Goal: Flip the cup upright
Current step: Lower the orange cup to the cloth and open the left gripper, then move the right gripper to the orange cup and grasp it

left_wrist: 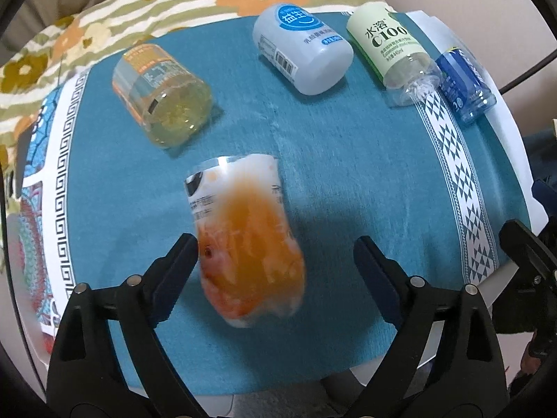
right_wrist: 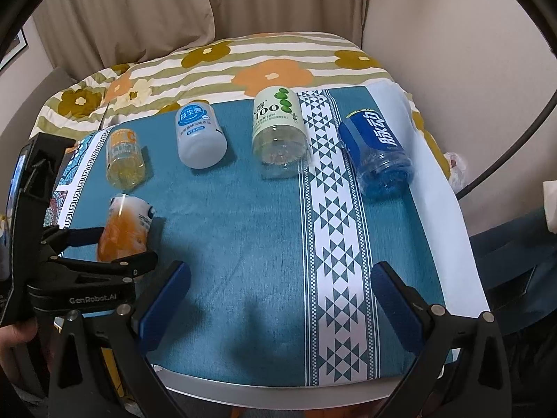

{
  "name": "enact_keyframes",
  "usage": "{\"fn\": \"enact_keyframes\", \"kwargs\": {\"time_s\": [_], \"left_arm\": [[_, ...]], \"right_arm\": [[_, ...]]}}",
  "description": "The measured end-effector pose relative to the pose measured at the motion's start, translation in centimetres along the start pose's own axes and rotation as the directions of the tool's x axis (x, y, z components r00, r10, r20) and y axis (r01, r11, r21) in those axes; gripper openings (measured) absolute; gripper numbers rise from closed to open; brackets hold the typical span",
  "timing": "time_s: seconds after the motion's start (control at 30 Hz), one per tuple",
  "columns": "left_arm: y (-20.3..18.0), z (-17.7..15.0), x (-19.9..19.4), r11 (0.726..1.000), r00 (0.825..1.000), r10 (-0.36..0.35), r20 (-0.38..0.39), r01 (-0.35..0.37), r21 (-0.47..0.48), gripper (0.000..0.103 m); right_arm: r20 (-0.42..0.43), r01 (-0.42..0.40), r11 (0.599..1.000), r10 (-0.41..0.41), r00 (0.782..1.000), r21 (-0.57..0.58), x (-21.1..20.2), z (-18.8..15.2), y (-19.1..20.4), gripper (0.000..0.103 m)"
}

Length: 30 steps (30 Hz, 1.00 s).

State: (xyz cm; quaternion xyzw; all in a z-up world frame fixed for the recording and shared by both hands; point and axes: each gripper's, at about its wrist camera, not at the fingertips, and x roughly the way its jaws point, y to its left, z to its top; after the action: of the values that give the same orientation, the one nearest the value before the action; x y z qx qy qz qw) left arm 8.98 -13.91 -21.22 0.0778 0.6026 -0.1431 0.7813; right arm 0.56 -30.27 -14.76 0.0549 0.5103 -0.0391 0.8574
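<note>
Left gripper [left_wrist: 275, 264], nearest: jaws spread wide and empty, straddling the orange-labelled cup [left_wrist: 243, 244], which lies between the fingers near the front left of the teal tablecloth [left_wrist: 348, 174]. The left finger [left_wrist: 174, 271] appears to touch or nearly touch the cup wall; the right finger stands clear. The cup is blurred, so whether it lies flat or tilted cannot be told. It looks like a thin plastic cup: probably light, smooth and easily squashed, so a gentle hold across the mid-body seems best. Right gripper [right_wrist: 282, 296]: also spread apart and holding nothing, hovering over bare cloth at the table's front, well apart from the cup. Far row, lying on their sides: yellow-orange bottle [left_wrist: 163, 101], white probiotic bottle [left_wrist: 303, 52], green C100 bottle [left_wrist: 390, 48], blue bottle [left_wrist: 463, 80].
</note>
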Motion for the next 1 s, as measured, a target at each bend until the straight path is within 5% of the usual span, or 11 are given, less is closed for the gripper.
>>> {"fn": "enact_keyframes", "kwargs": {"time_s": [0.63,0.77,1.0], "left_arm": [[2.9,-2.8,-5.6,0.986,0.992,0.059,0.109,-0.04,-0.161,0.096],[4.7,-3.6,-8.6,0.972,0.982,0.112,0.154,-0.075,-0.222,0.103],[9.7,-4.2,-10.9,0.953,0.961,0.199,0.19,-0.145,-0.266,0.103]], "right_arm": [[0.036,-0.075,0.993,0.079,0.996,-0.092,-2.5,1.8,0.5,0.103],[-0.002,-0.144,0.982,0.145,0.989,-0.127,-2.7,3.8,1.6,0.103],[-0.181,-0.291,0.952,0.27,0.946,-0.099,0.5,6.3,5.4,0.103]]}}
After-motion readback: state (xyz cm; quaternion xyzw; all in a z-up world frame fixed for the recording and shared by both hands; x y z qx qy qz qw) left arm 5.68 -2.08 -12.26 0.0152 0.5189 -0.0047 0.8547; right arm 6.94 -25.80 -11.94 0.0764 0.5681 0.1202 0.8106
